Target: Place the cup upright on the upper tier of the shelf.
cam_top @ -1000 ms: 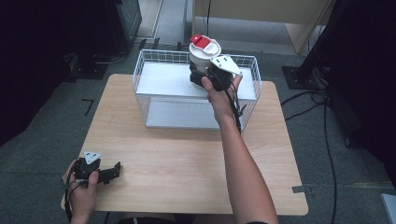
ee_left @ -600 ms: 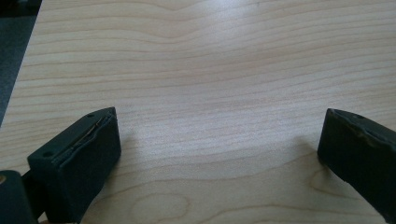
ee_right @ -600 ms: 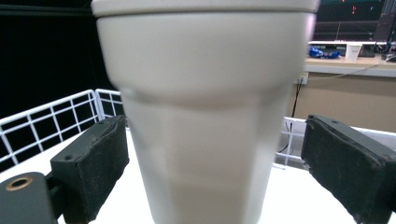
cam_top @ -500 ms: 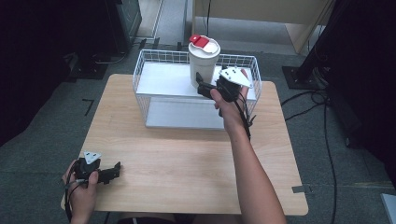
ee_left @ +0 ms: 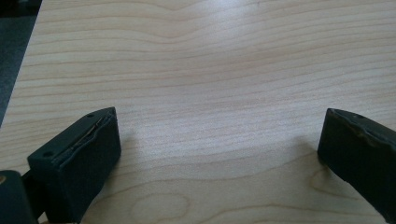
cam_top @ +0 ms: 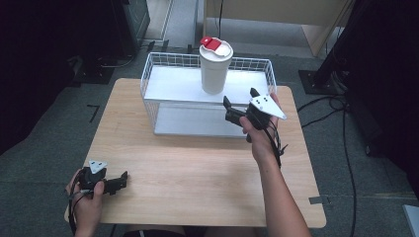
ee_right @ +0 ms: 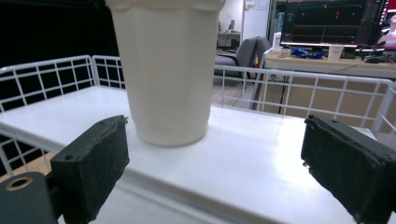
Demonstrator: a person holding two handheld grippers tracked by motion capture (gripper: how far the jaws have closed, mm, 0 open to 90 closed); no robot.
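Currently the white cup [cam_top: 215,69] stands upright on the upper shelf of the wire basket [cam_top: 153,74], red-tabbed lid on. The right gripper [cam_top: 239,104] sits just in front of it, jaws wide apart and empty. The left gripper [cam_top: 116,181] rests open on the table [cam_top: 197,168], holding nothing. The cup is probably light, rigid and smooth-walled; grip mid-body, below the lid, with moderate force.

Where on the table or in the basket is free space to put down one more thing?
The wooden table is bare between the left gripper and the wire basket. Inside the basket, its white floor is free left of the white cup. Right of the cup it is tighter: the open right gripper sits at that front rim.
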